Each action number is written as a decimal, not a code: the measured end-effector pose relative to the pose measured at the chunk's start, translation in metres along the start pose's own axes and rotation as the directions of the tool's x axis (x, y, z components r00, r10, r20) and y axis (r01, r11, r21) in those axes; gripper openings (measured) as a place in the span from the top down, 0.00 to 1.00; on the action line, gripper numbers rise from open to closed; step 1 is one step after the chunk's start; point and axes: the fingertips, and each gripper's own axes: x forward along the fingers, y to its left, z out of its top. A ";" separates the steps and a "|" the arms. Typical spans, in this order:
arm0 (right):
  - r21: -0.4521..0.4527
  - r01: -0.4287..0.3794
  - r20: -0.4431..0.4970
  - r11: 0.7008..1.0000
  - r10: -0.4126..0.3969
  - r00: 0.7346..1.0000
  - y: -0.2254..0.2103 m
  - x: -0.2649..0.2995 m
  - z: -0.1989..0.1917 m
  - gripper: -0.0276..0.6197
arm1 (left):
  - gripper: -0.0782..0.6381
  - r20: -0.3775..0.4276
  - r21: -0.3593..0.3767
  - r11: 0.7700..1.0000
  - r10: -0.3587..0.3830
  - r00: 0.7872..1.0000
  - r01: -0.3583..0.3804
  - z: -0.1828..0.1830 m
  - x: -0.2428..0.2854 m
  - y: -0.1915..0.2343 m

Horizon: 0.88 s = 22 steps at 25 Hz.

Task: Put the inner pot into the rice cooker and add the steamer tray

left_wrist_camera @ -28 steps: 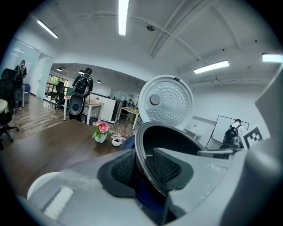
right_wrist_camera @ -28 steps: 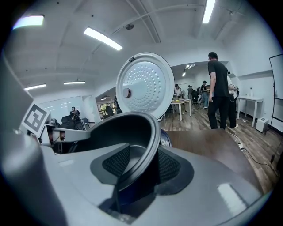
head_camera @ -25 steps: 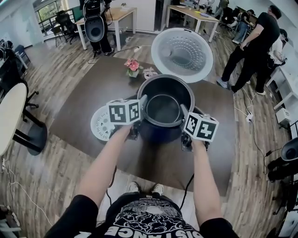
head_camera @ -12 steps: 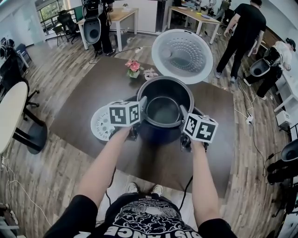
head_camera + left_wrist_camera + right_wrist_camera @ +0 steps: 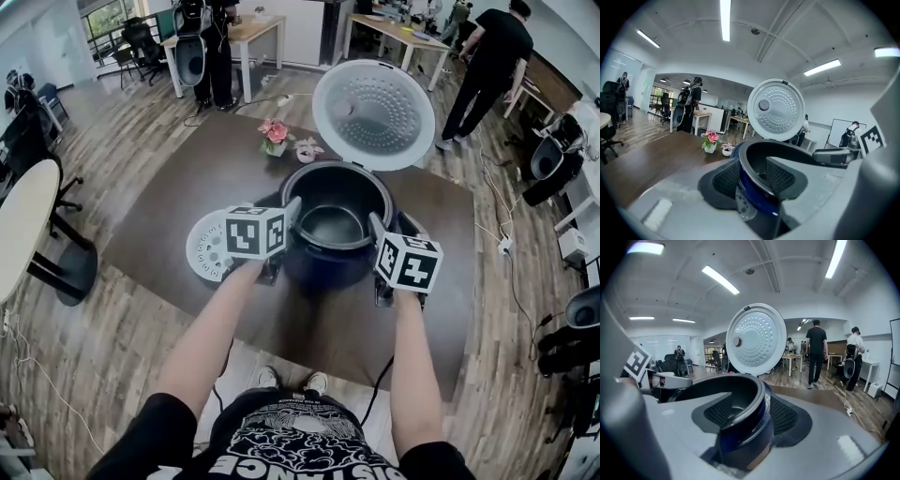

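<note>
The dark blue rice cooker (image 5: 323,267) stands mid-table with its white lid (image 5: 378,114) up. The dark inner pot (image 5: 330,225) sits down inside it. My left gripper (image 5: 287,220) straddles the left rim and my right gripper (image 5: 375,234) the right rim. Both have just been opening, and the rim is still between each pair of pads. In the left gripper view the pads (image 5: 726,180) stand off the pot's rim (image 5: 787,152). The right gripper view shows the rim (image 5: 736,383) with a gap to the pads (image 5: 785,416). The white steamer tray (image 5: 204,248) lies left of the cooker.
A small pot of pink flowers (image 5: 276,136) and a little white dish (image 5: 307,149) stand behind the cooker on the brown table (image 5: 187,178). A person in black (image 5: 487,56) walks at the back right. Office desks and chairs fill the background; a round white table (image 5: 19,225) is at far left.
Both grippers' jaws have spread a little from the pot's rim while the hands stayed beside the cooker. The person in black at the back right has walked farther away.
</note>
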 end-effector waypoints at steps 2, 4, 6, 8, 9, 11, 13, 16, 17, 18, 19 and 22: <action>0.011 -0.014 -0.004 1.000 0.014 1.000 0.001 0.000 -0.002 0.56 | 0.66 0.001 0.002 1.000 0.002 1.000 -0.002 0.000 0.000 -0.001; 0.018 -0.021 -0.001 1.000 0.021 1.000 0.001 -0.002 -0.002 0.56 | 0.66 0.004 0.007 1.000 0.004 1.000 -0.004 0.001 -0.001 -0.002; 0.023 -0.031 0.010 0.999 0.031 0.999 0.002 -0.005 0.002 0.56 | 0.66 0.011 0.013 1.000 0.009 1.000 -0.010 0.003 -0.004 -0.003; 0.026 -0.047 0.030 0.999 0.046 0.998 0.007 -0.008 0.008 0.56 | 0.66 0.024 0.022 1.000 0.020 1.000 -0.021 0.006 -0.009 -0.003; 0.023 -0.054 0.038 0.998 0.053 0.998 0.009 -0.008 0.012 0.56 | 0.66 0.031 0.027 0.999 0.028 0.999 -0.029 0.007 -0.012 -0.002; 0.003 -0.076 0.053 0.997 0.076 0.996 0.018 -0.010 0.021 0.56 | 0.66 0.043 0.042 0.998 0.045 0.998 -0.047 0.009 -0.018 0.001; -0.022 -0.111 0.068 0.994 0.112 0.991 0.032 -0.011 0.031 0.56 | 0.65 0.055 0.054 0.996 0.067 0.996 -0.070 0.009 -0.026 0.005; -0.049 -0.175 0.081 0.983 0.179 0.981 0.058 -0.011 0.041 0.56 | 0.63 0.078 0.053 0.993 0.106 0.991 -0.110 0.011 -0.041 0.015; -0.055 -0.198 0.083 0.979 0.202 0.976 0.068 -0.010 0.044 0.56 | 0.63 0.087 0.048 0.991 0.121 0.989 -0.125 0.011 -0.048 0.020; -0.061 -0.222 0.086 0.973 0.227 0.970 0.080 -0.010 0.046 0.56 | 0.63 0.095 0.042 0.989 0.137 0.986 -0.141 0.010 -0.055 0.025; -0.070 -0.249 0.089 0.966 0.254 0.963 0.093 -0.009 0.048 0.56 | 0.63 0.102 0.035 0.987 0.154 0.983 -0.158 0.009 -0.063 0.031; -0.110 -0.343 0.091 0.933 0.353 0.931 0.138 -0.010 0.055 0.56 | 0.62 0.121 0.011 0.976 0.214 0.969 -0.217 0.004 -0.089 0.050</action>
